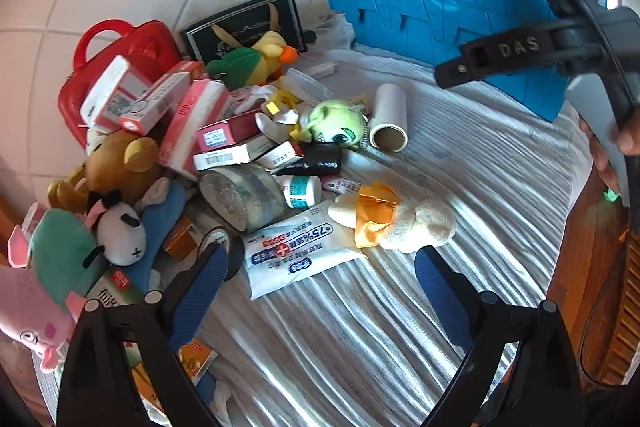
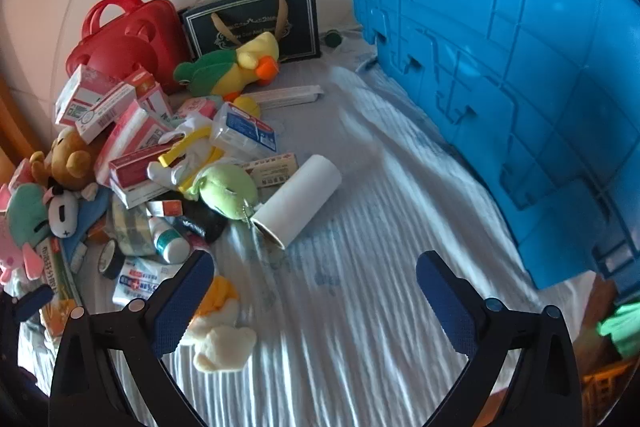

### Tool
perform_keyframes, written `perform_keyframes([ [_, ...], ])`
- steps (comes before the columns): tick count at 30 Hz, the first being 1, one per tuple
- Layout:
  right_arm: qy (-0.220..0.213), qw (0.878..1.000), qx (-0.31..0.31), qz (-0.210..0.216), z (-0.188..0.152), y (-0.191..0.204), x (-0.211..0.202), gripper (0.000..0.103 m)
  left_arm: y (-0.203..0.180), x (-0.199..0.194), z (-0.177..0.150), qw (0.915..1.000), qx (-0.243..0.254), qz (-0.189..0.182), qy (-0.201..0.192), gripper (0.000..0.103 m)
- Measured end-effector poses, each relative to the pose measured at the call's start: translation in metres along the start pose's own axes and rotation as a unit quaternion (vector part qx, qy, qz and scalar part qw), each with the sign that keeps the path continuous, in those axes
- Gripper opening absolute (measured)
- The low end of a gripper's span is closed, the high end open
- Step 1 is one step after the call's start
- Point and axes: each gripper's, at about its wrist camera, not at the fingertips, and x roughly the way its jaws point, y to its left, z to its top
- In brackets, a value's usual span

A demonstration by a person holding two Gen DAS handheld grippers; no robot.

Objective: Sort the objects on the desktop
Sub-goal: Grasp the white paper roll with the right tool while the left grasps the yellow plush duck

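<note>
A heap of plush toys, medicine boxes and bottles covers the left of a striped cloth. In the left wrist view my left gripper (image 1: 322,269) is open just above a white wipes pack (image 1: 298,253) and a cream and orange plush (image 1: 394,221). A white paper roll (image 1: 389,117) lies beside a green plush (image 1: 336,123). My right gripper (image 2: 314,277) hangs open over bare cloth, with the white paper roll (image 2: 298,203) a little ahead and the cream plush (image 2: 220,331) under its left finger. The right gripper's body (image 1: 560,39) shows at the upper right of the left wrist view, held by a hand.
A blue plastic crate (image 2: 520,79) stands on the right. At the back sit a red case (image 2: 128,39), a black gift bag (image 2: 256,23) and a yellow and green duck plush (image 2: 236,67). Brown bear plush (image 1: 120,163) and tape roll (image 1: 240,195) lie left.
</note>
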Motion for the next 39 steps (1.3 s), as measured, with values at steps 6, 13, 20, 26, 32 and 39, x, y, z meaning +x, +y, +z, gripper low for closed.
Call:
perform_keyframes([
  [6, 0.038, 0.999, -0.021, 0.026, 0.026, -0.002, 0.053, 0.103, -0.017, 0.036, 0.022, 0.9908, -0.111, -0.063, 0.045, 0.096],
  [13, 0.084, 0.996, -0.017, 0.006, 0.048, -0.012, 0.109, 0.103, -0.039, 0.078, 0.025, 0.9717, -0.213, -0.049, 0.090, 0.096],
  [20, 0.098, 0.995, 0.021, 0.030, 0.054, -0.018, 0.141, 0.084, -0.048, 0.099, 0.008, 0.9502, -0.280, -0.053, 0.127, 0.080],
  [26, 0.112, 0.992, 0.010, 0.063, 0.052, -0.003, 0.156, 0.063, -0.032, 0.112, 0.017, 0.9438, -0.308, -0.034, 0.114, 0.067],
  [32, 0.117, 0.988, -0.060, 0.077, 0.041, 0.000, 0.145, 0.051, -0.024, 0.103, 0.006, 0.9420, -0.313, -0.047, 0.111, 0.040],
  [39, 0.106, 0.989, -0.100, 0.040, 0.031, 0.007, 0.140, 0.051, -0.033, 0.097, 0.005, 0.9489, -0.292, -0.063, 0.103, 0.031],
])
